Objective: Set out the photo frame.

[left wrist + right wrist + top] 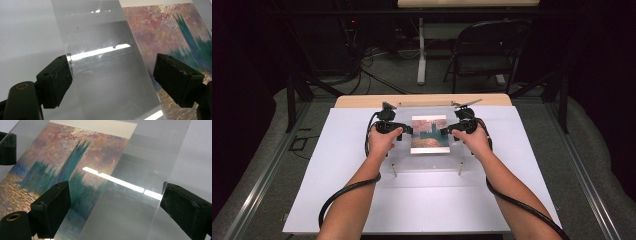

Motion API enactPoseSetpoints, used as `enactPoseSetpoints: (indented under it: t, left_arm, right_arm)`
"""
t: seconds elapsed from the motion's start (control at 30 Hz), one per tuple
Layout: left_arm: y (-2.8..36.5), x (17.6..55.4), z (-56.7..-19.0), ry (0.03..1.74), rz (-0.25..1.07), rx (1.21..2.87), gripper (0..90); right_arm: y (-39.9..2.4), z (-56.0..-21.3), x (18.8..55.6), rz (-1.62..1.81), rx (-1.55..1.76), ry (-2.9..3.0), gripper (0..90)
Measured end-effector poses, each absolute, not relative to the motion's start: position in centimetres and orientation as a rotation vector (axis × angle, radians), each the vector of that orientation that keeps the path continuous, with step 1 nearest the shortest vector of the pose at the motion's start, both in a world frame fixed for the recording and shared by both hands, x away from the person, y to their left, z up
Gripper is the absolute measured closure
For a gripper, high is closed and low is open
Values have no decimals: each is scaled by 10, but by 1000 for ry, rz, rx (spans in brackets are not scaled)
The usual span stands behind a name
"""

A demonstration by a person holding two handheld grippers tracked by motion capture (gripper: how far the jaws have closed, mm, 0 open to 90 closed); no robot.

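White sheeting is covering the desk [337, 190], which is standing in a dark room with a folding chair [484, 50] behind it.

Left tool [404, 129]: the person's left hand [382, 142] is holding it at the left edge of a clear acrylic panel [427, 162]. In the left gripper view, the two black jaws are standing wide apart. The left edge of the clear acrylic panel [105, 75] is passing between them, lying against the left jaw, while the right jaw is standing clear of the panel surface, over the painted print [175, 32]. The jaws are spread, not clamping.

Right tool [447, 131]: the right hand [474, 142] is holding it at the panel's right edge. In the right gripper view, the jaws are likewise standing wide, one over the painted print [62, 162] and the other beyond the edge of the clear acrylic panel [140, 202]. Neither pad is visibly pressing on the panel.

The panel is lying flat at the centre of the desk, raised on short metal posts [460, 169] near its front corners. The painted print [430, 134], showing a dark tower against a pink and orange sky, is lying under the panel, between the two tools. Black cables [339, 195] are trailing from each tool back along the forearms.
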State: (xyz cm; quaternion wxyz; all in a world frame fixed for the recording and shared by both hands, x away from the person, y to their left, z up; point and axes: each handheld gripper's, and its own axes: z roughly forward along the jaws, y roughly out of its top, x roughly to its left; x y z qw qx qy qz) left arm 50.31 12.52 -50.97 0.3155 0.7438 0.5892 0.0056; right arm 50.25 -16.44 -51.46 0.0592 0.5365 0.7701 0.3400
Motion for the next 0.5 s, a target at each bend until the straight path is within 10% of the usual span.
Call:
enactPoseSetpoints:
  t: [0.5]
  left_arm:
    - [127, 493, -495, 1516, 60, 1958, 214]
  right_arm:
    - [-163, -501, 490, 1025, 1544, 2321, 94]
